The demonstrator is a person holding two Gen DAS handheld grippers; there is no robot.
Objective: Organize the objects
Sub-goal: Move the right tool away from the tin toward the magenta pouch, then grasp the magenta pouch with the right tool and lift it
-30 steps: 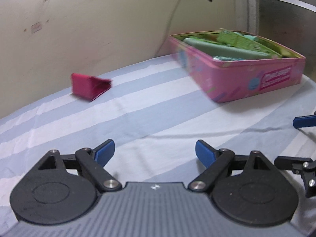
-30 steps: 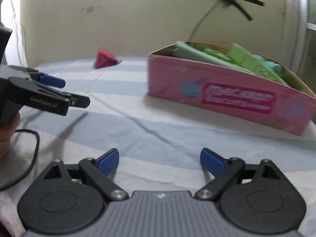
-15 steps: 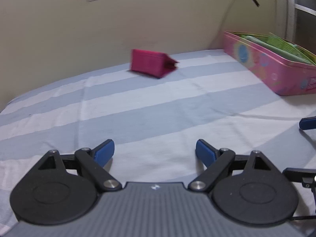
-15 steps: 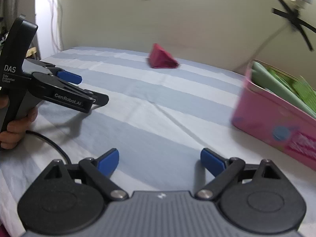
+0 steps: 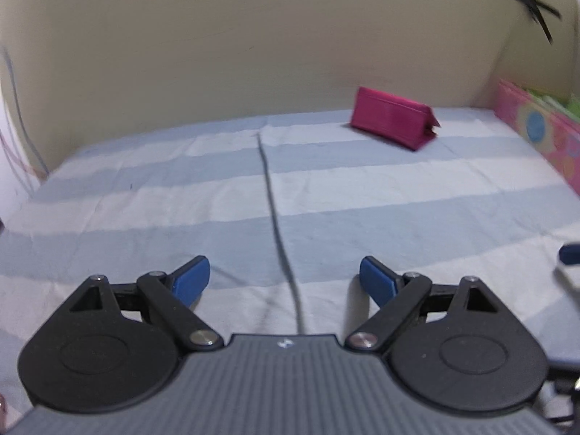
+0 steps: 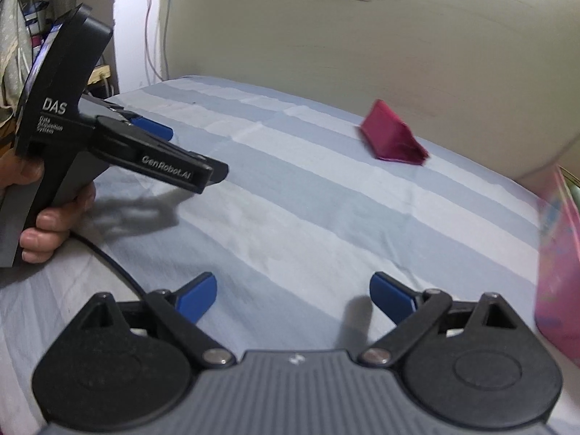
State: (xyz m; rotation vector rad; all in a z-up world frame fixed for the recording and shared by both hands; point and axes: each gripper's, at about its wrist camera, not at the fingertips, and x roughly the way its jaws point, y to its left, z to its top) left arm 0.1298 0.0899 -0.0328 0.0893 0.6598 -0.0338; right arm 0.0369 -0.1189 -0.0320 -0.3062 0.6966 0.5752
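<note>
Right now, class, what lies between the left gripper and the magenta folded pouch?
Only striped bedsheet: the left wrist view shows nothing on it between the open left gripper and the magenta folded pouch, apart from a fold line in the cloth.

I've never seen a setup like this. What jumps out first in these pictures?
The magenta folded pouch stands out, lying alone on the blue-and-white striped sheet near the far wall. At the right edge sits a bright pink tin, with green items showing just above its rim. In the right wrist view, the left hand-held gripper reaches in from the left, and the right hand-held gripper is open and empty.
</note>
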